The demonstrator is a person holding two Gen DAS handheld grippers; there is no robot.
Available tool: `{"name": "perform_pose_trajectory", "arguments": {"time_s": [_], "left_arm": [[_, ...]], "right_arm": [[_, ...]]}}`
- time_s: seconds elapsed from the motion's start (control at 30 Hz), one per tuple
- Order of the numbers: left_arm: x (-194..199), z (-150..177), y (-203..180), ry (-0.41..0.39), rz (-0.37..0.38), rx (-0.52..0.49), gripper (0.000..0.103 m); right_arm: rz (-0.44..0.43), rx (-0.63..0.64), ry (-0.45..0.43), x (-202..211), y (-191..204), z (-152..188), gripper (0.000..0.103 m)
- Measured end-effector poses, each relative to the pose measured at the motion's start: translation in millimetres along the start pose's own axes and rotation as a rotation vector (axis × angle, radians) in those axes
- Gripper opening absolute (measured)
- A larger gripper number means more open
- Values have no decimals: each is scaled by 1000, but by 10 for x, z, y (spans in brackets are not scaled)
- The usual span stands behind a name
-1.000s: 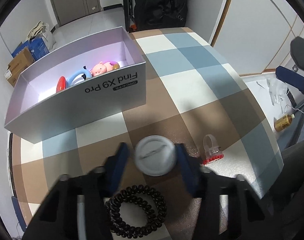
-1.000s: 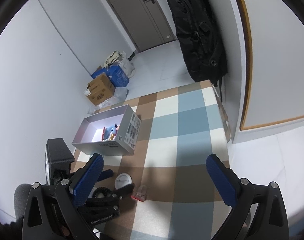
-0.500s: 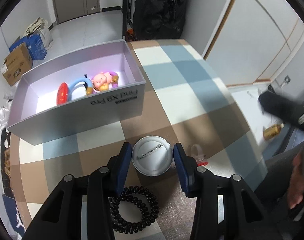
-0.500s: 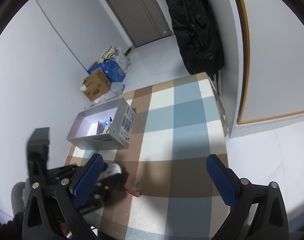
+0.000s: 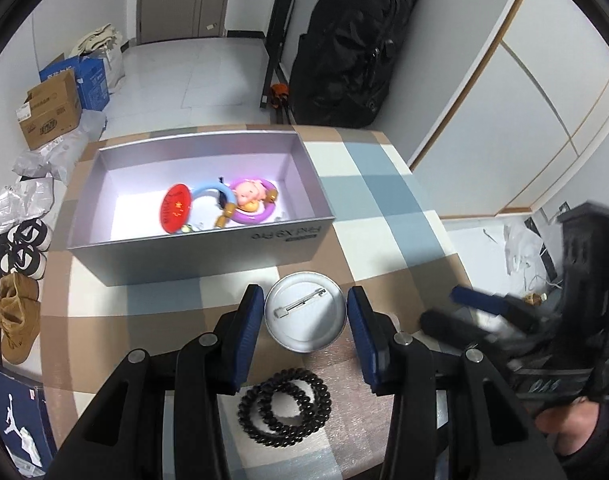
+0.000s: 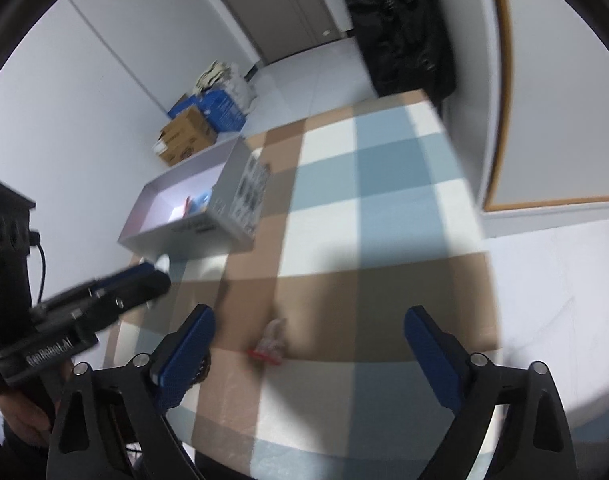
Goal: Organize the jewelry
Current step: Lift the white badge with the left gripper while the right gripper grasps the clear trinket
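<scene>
My left gripper (image 5: 305, 322) is shut on a round white pin badge (image 5: 305, 317), pin side up, held above the checked tablecloth. A black spiral hair tie (image 5: 284, 405) lies on the cloth below it. The open grey box (image 5: 208, 256) ahead holds a red badge (image 5: 175, 207), a blue ring and a pink pig toy (image 5: 249, 196). My right gripper (image 6: 309, 354) is open and empty, low over the table, with a clear ring with a red base (image 6: 269, 345) between and ahead of its fingers. The right gripper also shows blurred in the left wrist view (image 5: 480, 312).
The grey box shows in the right wrist view (image 6: 192, 224) at the table's left. A black bag (image 5: 344, 40) hangs behind the table. Cardboard boxes (image 5: 50, 114), shoes and plastic bags lie on the floor left. The table's right edge (image 5: 444, 224) drops to the floor.
My left gripper has closed on the pin badge and lifted it toward the box. My right gripper has come down and leftward toward the clear ring.
</scene>
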State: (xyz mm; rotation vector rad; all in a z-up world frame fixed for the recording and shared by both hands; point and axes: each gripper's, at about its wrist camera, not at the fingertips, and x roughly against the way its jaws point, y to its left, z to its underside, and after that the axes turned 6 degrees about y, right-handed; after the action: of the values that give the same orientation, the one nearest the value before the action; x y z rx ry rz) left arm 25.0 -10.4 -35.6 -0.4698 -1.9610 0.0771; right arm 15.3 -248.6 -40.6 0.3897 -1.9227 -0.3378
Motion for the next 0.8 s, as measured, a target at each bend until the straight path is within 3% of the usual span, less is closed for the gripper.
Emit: {"name": "perform_pose_trajectory", "arguments": {"time_s": [0.3,0.43,0.57,0.8], "left_arm": [[125,-11,122,-35,16,33,38],[136,-11,154,-38,21,42,38],[165,-19,188,-44,27,49,38],[194,-82,284,-51,37,81,38]], "right_arm": [[6,74,82,-258,214,92,57],[29,113,95,-326,302,97,46],[77,144,101,-382,371,83,21],[93,148,92,-384,411,26,13]]}}
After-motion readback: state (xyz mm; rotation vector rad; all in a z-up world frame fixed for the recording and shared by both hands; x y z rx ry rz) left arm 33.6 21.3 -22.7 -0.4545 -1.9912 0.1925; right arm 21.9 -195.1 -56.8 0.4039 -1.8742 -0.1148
